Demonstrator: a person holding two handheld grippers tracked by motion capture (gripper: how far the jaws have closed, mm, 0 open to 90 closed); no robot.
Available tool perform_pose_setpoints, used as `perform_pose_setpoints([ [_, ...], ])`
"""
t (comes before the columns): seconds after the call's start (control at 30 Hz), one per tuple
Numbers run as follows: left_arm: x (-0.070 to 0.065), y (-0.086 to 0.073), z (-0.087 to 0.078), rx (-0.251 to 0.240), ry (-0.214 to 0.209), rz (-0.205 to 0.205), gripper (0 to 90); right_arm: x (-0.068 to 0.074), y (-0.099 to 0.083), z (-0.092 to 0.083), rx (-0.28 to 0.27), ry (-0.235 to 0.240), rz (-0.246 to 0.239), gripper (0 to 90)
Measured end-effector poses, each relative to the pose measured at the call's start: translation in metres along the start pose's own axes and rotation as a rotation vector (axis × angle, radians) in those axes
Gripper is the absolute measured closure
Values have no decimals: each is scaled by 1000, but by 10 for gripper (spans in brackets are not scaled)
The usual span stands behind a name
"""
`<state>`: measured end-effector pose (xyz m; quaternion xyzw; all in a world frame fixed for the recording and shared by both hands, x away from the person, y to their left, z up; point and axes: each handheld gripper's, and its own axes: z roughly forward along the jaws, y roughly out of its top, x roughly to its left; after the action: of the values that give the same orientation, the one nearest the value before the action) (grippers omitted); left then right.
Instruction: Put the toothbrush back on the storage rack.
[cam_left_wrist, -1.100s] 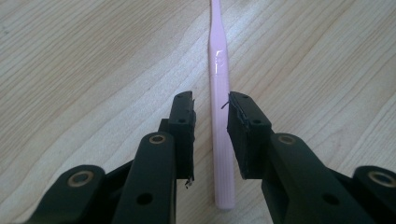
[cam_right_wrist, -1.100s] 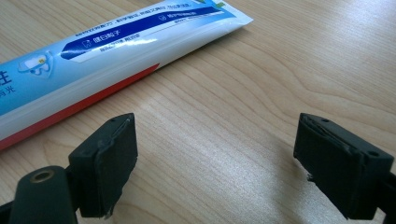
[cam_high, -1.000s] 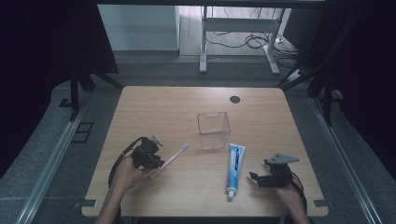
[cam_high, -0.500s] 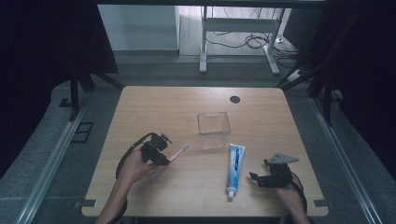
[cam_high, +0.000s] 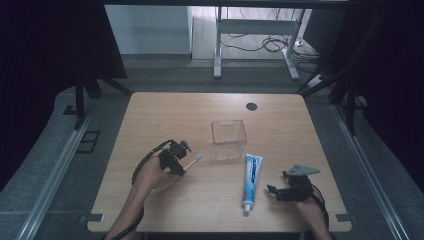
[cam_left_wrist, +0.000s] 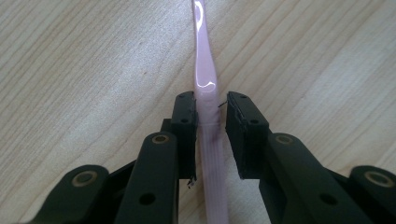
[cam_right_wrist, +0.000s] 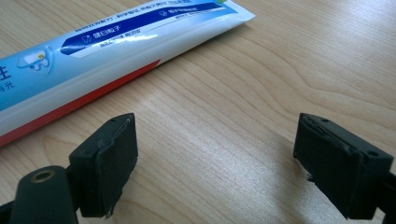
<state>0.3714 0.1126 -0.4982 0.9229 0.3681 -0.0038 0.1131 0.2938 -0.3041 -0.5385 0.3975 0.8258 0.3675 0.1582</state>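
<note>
**Ana:** Left gripper (cam_high: 181, 161) first: what were its jaws doing?

**Ben:** They had just been closing on a pink toothbrush (cam_left_wrist: 206, 84). In the left gripper view the handle ran straight up between the two pads. One pad lay against it; a thin gap showed at the other, so I could not tell whether the grip was firm.

**Ana:** Where was that on the tabletop (cam_high: 150, 115)?

**Ben:** Left of centre, toward the near edge. The toothbrush (cam_high: 190, 162) slanted, with its white head pointing at a clear box (cam_high: 228, 139) near the middle. The head stopped just short of the box.

**Ana:** And the right gripper (cam_high: 281, 192)?

**Ben:** It sat near the near right corner, jaws wide apart with bare wood between them (cam_right_wrist: 212, 158). It held nothing.

**Ana:** Anything beside it?

**Ben:** A toothpaste tube (cam_high: 251, 181), blue and white, lay flat between the two hands. Its cap pointed at the near edge, its flat end at the box. In the right gripper view the tube (cam_right_wrist: 107, 51) lay just beyond one jaw, not touching it.
</note>
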Motion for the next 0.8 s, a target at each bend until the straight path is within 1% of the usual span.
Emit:
perform_pose_setpoints([
  [0.07,0,2,2,22,7,5,737,0,0,0,0,1,-1,144],
  [0.13,0,3,4,28,4,0,742,0,0,0,0,1,-1,144],
  [0.4,1,6,4,34,10,-13,786,0,0,0,-4,0,0,144],
  [0.43,1,6,4,33,14,-12,786,0,0,0,-4,0,0,144],
  [0.53,1,7,3,22,7,-14,787,0,0,0,-4,0,1,144],
  [0.8,1,8,-9,-15,-6,-13,787,0,0,0,-4,-2,1,143],
])
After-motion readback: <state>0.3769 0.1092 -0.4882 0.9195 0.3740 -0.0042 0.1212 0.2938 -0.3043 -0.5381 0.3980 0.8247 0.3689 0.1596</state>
